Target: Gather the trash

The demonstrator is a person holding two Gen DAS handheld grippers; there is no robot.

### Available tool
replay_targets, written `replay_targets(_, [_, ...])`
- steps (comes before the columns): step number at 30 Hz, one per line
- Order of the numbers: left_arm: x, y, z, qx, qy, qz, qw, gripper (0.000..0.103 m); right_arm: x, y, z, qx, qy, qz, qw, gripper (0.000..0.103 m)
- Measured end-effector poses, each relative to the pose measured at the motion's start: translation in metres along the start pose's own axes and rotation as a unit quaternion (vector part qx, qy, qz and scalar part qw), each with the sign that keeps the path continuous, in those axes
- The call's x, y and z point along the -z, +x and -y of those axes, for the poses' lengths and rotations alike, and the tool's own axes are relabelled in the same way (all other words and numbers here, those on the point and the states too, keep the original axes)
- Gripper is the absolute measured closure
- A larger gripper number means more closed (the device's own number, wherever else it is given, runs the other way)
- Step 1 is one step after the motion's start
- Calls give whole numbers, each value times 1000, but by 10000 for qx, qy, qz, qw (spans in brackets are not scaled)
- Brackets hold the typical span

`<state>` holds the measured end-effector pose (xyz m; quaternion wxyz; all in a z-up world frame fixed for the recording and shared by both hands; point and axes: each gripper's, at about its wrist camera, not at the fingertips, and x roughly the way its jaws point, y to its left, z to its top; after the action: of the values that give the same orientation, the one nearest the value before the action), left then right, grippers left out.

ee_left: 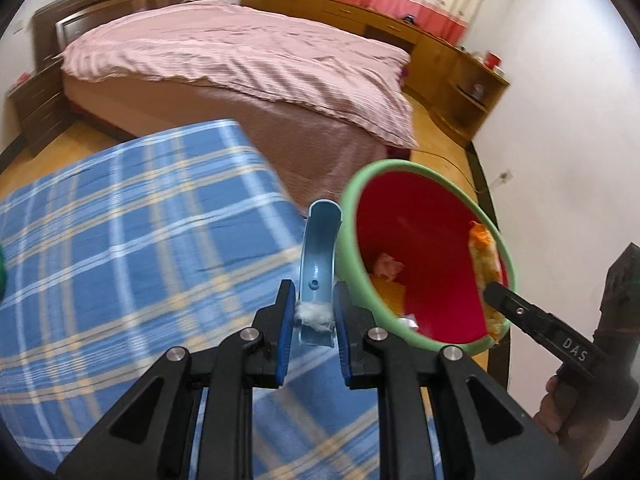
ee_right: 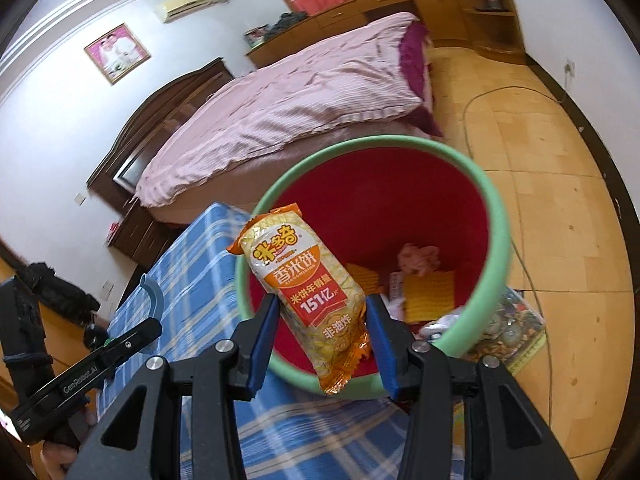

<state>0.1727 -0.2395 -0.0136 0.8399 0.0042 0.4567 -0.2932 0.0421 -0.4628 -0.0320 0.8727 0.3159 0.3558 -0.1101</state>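
Right gripper [ee_right: 320,336] fingers pinching snack packet [ee_right: 310,288] (upright) over bin [ee_right: 498,240]

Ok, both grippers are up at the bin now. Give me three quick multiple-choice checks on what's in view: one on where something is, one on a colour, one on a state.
1. Where is the snack packet?
A. Flat on the bed
B. Between the right gripper's pads, over the bin
C. On the floor

2. What colour is the bin's rim?
A. Green
B. Black
C. Yellow

3. What is the left gripper doing?
A. Hanging open and empty
B. Clamped on a curved light-blue plastic piece
C. Gripping the bin's rim

Answers:
1 B: the right wrist view shows the packet upright between the blue pads, in front of the bin's mouth.
2 A: a pale green ring surrounds the red inside.
3 B: both pads press the blue piece, with a white tuft there.
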Motion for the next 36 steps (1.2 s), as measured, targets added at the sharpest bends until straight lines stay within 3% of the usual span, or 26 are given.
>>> replay_targets(9, [-1, 32, 49, 406, 499, -262, 9976, 84, -8, -5, 33, 75, 246, 108, 9996, 53])
replay_targets(16, [1, 41, 63, 407, 656, -365, 9963, 78, -11, -8, 37, 87, 253, 182, 9995, 51])
replay_targets(36, [21, -20, 20, -155, 140, -22, 9998, 76, 15, -29, -21, -145, -378, 104, 9991, 38])
